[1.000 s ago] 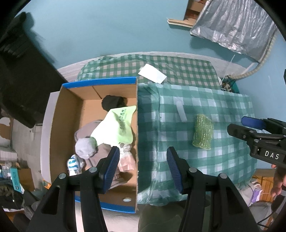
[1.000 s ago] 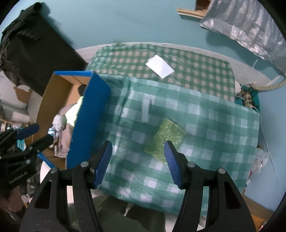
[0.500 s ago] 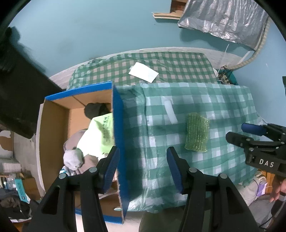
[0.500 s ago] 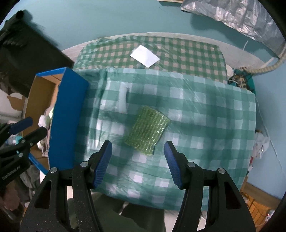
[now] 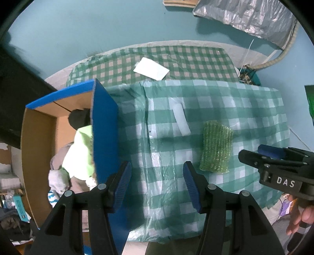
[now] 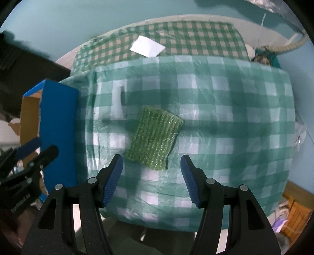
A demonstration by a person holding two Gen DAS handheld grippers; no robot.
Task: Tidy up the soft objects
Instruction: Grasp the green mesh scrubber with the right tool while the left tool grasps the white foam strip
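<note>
A green knitted scrub pad [image 6: 155,137] [image 5: 215,146] lies flat on the checked tablecloth [image 6: 225,121] [image 5: 245,109]. My right gripper [image 6: 152,180] hangs open just above the pad's near edge, nothing between its fingers; it also shows at the right of the left wrist view, right gripper [image 5: 253,155]. My left gripper [image 5: 156,184] is open over the cloth beside the blue wall of a cardboard box [image 5: 105,125] [image 6: 57,121]. Inside the box lie a light green bag [image 5: 80,155], a dark cloth [image 5: 78,117] and grey cloths [image 5: 57,176].
A white card [image 5: 151,68] [image 6: 147,47] rests on the far, smaller-checked cloth. A silver foil sheet [image 5: 247,17] lies on the teal floor beyond the table. Clutter and a hand [image 5: 300,217] show at the lower right; dark furniture stands at the left.
Both grippers have come down closer to the table. The left one slid right, off the box and over the cloth. The pad now sits nearer the right gripper's fingers.
</note>
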